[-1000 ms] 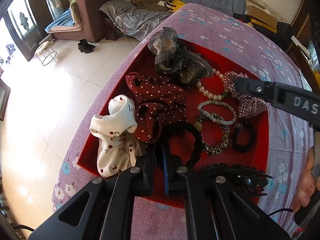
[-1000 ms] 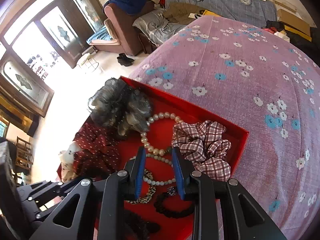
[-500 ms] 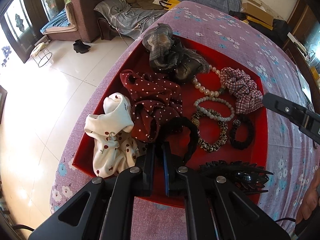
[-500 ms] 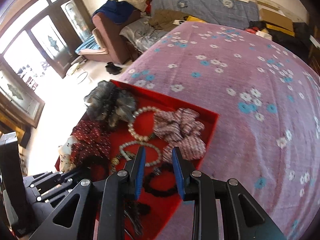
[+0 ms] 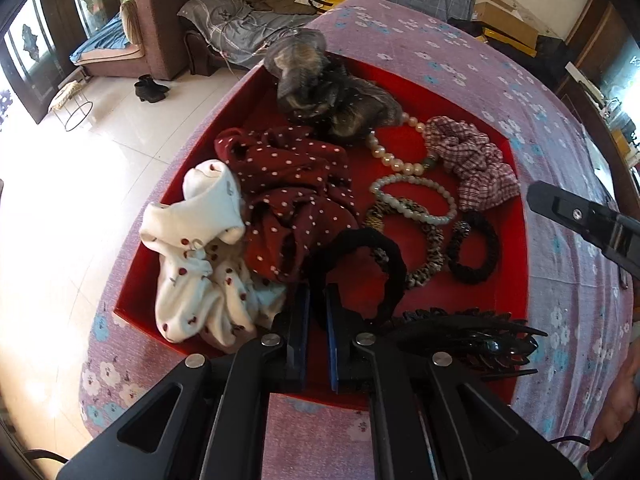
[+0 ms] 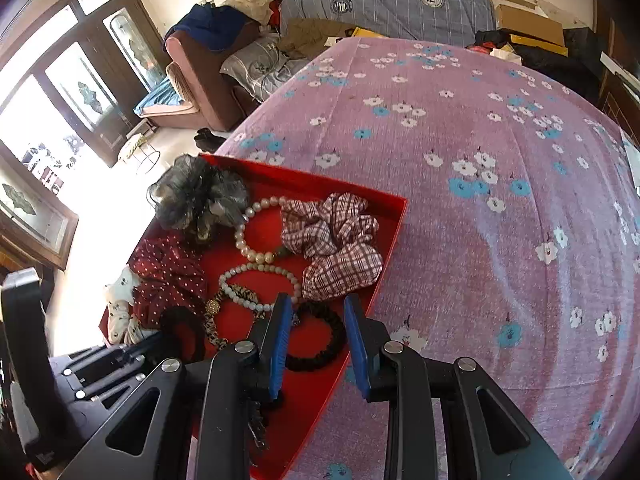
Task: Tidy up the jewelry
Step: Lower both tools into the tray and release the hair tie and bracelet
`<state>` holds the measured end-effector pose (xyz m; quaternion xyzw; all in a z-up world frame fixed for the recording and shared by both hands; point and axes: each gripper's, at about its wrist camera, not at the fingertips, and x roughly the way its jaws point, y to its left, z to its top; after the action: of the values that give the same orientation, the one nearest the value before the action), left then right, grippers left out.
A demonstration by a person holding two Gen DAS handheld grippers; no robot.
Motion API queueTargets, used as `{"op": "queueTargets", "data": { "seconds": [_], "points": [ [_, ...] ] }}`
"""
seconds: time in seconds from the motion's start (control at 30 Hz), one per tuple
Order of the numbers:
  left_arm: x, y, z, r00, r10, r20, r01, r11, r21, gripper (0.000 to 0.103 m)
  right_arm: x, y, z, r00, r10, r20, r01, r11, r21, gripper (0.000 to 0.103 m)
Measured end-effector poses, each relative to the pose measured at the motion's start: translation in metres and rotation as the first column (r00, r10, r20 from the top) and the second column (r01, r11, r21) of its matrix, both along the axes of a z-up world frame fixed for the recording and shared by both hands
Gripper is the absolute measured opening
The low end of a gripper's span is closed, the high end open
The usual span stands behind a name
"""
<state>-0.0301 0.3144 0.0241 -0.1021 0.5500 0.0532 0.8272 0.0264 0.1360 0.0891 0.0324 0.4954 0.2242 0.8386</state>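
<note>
A red tray (image 5: pixel 516 280) (image 6: pixel 384 248) holds scrunchies and bracelets. My left gripper (image 5: pixel 317 304) is shut on a black scrunchie (image 5: pixel 384 252) at the tray's near edge. A black claw clip (image 5: pixel 472 340) lies beside it. My right gripper (image 6: pixel 318 312) is open and empty above the tray's right side, over a small black hair tie (image 6: pixel 324 344) (image 5: pixel 476 248). A plaid scrunchie (image 6: pixel 332 240) (image 5: pixel 468 160), pearl bracelet (image 6: pixel 256 232) (image 5: pixel 396 152), pale bead bracelet (image 5: pixel 412 200) (image 6: pixel 260 284), leopard band (image 5: pixel 428 256), dotted red scrunchie (image 5: pixel 292 196), white cherry scrunchie (image 5: pixel 192 264) and grey scrunchie (image 5: pixel 320 88) lie inside.
The tray sits on a purple flowered tablecloth (image 6: pixel 500 200) near the table's left edge. Beyond the edge are tiled floor (image 5: pixel 80 200), an armchair (image 6: pixel 200 64) and a sofa (image 6: pixel 392 8).
My right gripper has pulled back from the plaid scrunchie toward the tray's near right side and stayed open. My left gripper has kept its hold on the black scrunchie.
</note>
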Motion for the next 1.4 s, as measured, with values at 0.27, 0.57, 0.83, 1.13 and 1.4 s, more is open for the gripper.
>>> {"op": "queueTargets", "data": {
  "seconds": [0.27,0.57,0.83,1.13,1.4],
  "points": [
    [-0.013,0.015,0.015,0.996,0.05,0.069,-0.046,0.997,-0.061,0.006,-0.006,-0.001,0.0,1.0,0.012,-0.005,-0.012,1.0,0.022,0.03],
    [-0.021,0.021,0.024,0.993,0.09,0.073,-0.083,0.992,-0.094,0.006,0.012,0.034,-0.009,0.989,0.148,-0.023,-0.148,0.989,0.027,0.03],
    [-0.017,0.019,0.018,0.995,0.087,0.052,-0.082,0.993,-0.086,0.006,0.037,0.073,-0.033,0.974,0.222,-0.052,-0.226,0.97,-0.085,0.03],
    [-0.013,0.019,0.015,0.995,0.088,0.051,-0.082,0.99,-0.114,0.006,0.037,0.077,-0.045,0.965,0.259,-0.041,-0.262,0.956,-0.133,0.007],
    [-0.005,0.015,0.009,0.996,0.08,0.034,-0.076,0.992,-0.106,0.006,0.043,0.055,-0.023,0.981,0.192,-0.002,-0.192,0.98,-0.049,0.007]
  ]
}}
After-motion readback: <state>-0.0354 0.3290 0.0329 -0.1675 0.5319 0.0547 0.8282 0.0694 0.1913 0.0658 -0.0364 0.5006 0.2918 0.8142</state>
